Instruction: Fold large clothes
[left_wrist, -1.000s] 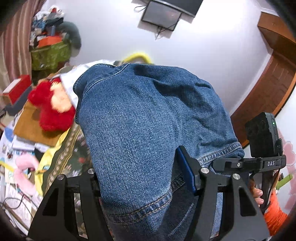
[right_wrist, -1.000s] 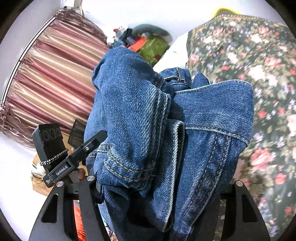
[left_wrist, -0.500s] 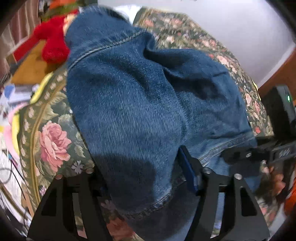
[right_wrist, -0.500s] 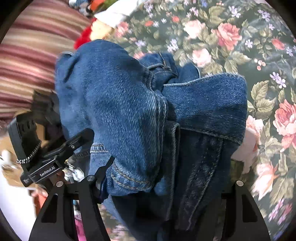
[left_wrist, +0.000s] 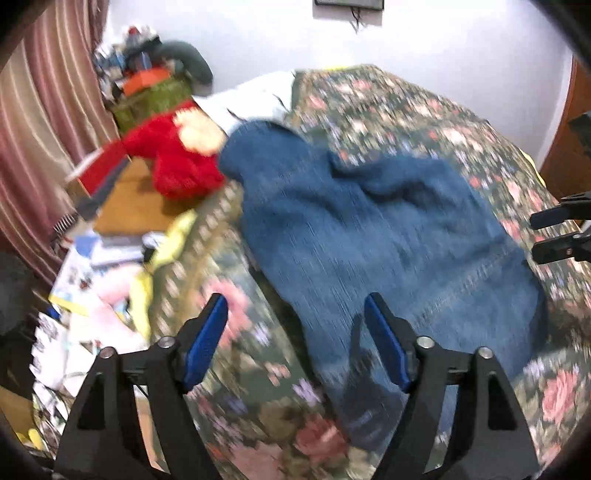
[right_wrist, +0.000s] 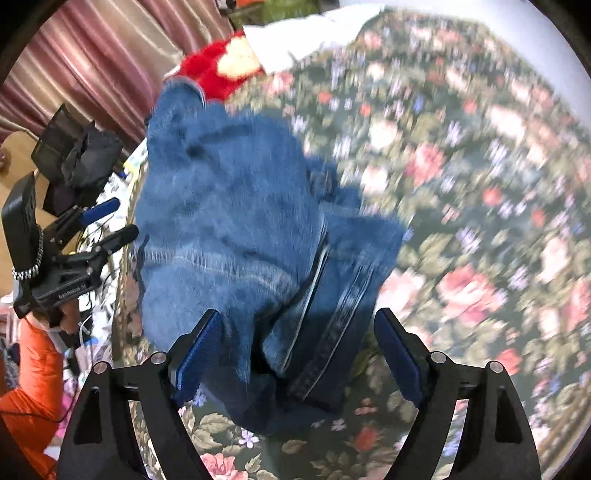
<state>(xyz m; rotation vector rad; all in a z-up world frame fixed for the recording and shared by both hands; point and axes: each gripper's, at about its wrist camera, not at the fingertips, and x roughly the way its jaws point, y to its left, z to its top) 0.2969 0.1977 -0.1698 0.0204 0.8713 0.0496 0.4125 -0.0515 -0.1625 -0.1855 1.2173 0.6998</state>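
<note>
Both the left claw (left_wrist: 295, 332) and the right claw (right_wrist: 295, 345) are opening with nothing gripped, so the blue jeans (left_wrist: 369, 229) can lie on the flowery bed (right_wrist: 480, 184).

Bedroom in a home. A bed with a floral bedspread (left_wrist: 406, 122) fills the room; beside it hang pink striped curtains (left_wrist: 44, 110), with a red plush toy (left_wrist: 177, 162) at the bed's edge, papers (left_wrist: 85, 266) strewn below it, and a wooden door (left_wrist: 565, 147) on its far side.
</note>
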